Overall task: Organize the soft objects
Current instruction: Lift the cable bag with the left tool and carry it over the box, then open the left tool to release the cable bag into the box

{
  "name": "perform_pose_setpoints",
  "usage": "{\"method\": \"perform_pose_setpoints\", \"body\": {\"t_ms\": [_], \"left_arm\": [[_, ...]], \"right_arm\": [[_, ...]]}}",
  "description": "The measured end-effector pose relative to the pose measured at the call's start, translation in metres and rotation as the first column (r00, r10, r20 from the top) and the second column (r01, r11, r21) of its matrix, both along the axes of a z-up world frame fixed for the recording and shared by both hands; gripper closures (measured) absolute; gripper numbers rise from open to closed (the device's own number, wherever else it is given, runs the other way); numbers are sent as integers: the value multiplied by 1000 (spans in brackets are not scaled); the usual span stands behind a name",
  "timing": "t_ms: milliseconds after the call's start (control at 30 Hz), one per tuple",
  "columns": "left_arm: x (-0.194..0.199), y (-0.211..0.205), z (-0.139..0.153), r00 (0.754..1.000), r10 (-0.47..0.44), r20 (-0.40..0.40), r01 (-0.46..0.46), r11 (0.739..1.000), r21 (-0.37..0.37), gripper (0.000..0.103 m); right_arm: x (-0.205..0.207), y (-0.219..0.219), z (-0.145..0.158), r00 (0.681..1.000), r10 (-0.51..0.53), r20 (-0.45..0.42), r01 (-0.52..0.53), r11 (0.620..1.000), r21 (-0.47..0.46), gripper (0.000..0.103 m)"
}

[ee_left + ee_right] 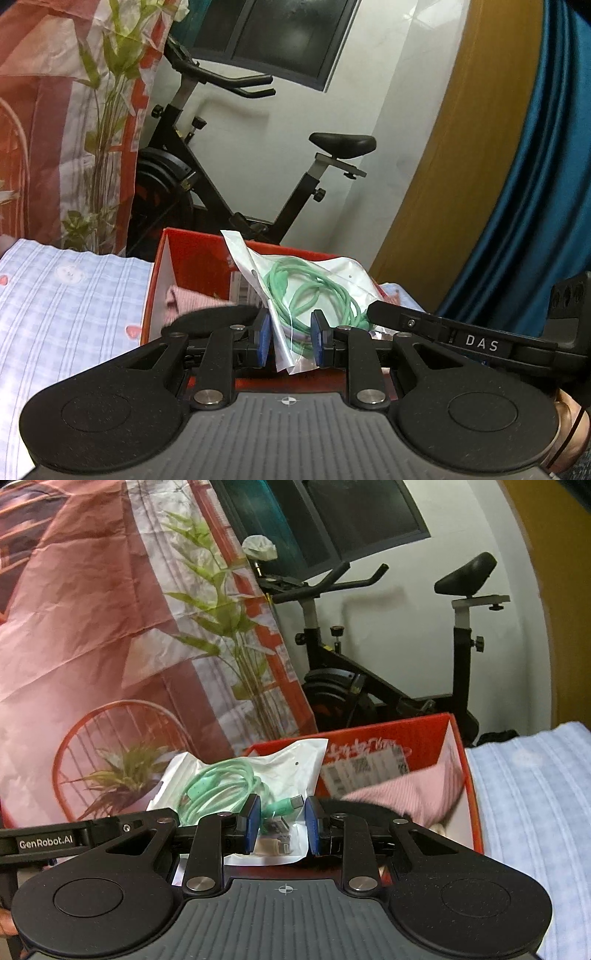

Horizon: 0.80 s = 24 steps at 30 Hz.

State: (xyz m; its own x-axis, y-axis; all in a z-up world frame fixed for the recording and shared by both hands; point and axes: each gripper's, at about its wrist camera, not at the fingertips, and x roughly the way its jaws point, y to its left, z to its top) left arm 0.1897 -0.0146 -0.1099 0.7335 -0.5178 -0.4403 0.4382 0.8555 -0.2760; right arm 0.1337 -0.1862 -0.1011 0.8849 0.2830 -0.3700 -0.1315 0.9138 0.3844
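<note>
A clear plastic bag with a coiled green cable [310,291] stands over a red cardboard box [192,251]. My left gripper [290,341] has its blue pads either side of the bag's lower edge; contact is unclear. In the right wrist view the same bag [236,779] lies between my right gripper's [280,829] blue pads, which stand apart around its lower part. The red box [461,746] holds a pink knitted cloth [402,794], which also shows in the left wrist view [188,301], and a black soft item [218,317].
The box rests on a bed with a blue checked sheet [62,306]. An exercise bike [258,158] stands behind by a white wall. A printed backdrop with plants [110,646] hangs at the left. A blue curtain [535,184] hangs at the right.
</note>
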Motion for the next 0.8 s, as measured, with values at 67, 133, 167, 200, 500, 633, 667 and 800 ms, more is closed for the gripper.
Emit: {"method": "perform_pose_setpoints", "body": {"t_ms": [67, 133, 167, 200, 500, 633, 667, 800], "left_arm": [[13, -3, 1, 1000, -1, -11, 1, 1000, 10, 79], [26, -5, 0, 1000, -1, -26, 1, 1000, 13, 79], [33, -6, -1, 999, 2, -38, -2, 1000, 15, 79], [39, -7, -3, 999, 6, -49, -4, 1000, 21, 79], [77, -13, -19, 991, 38, -128, -30, 997, 64, 79], [86, -15, -24, 988, 47, -148, -35, 996, 82, 79], [88, -16, -24, 987, 52, -151, -40, 995, 87, 79], [86, -17, -20, 991, 40, -126, -27, 994, 103, 71]], "right_arm": [[16, -5, 0, 1000, -6, -15, 6, 1000, 2, 79], [34, -12, -2, 999, -11, -33, 12, 1000, 11, 79], [42, -14, -3, 999, -12, -42, 13, 1000, 13, 79], [51, -16, -4, 999, -11, -51, 12, 1000, 11, 79], [107, -15, -17, 993, -8, -120, 2, 999, -52, 79], [117, -12, -25, 987, -32, -158, 19, 996, -83, 78], [120, -11, -27, 985, -39, -168, 25, 996, -87, 78], [122, -9, -35, 977, -73, -202, 50, 992, -118, 73]]}}
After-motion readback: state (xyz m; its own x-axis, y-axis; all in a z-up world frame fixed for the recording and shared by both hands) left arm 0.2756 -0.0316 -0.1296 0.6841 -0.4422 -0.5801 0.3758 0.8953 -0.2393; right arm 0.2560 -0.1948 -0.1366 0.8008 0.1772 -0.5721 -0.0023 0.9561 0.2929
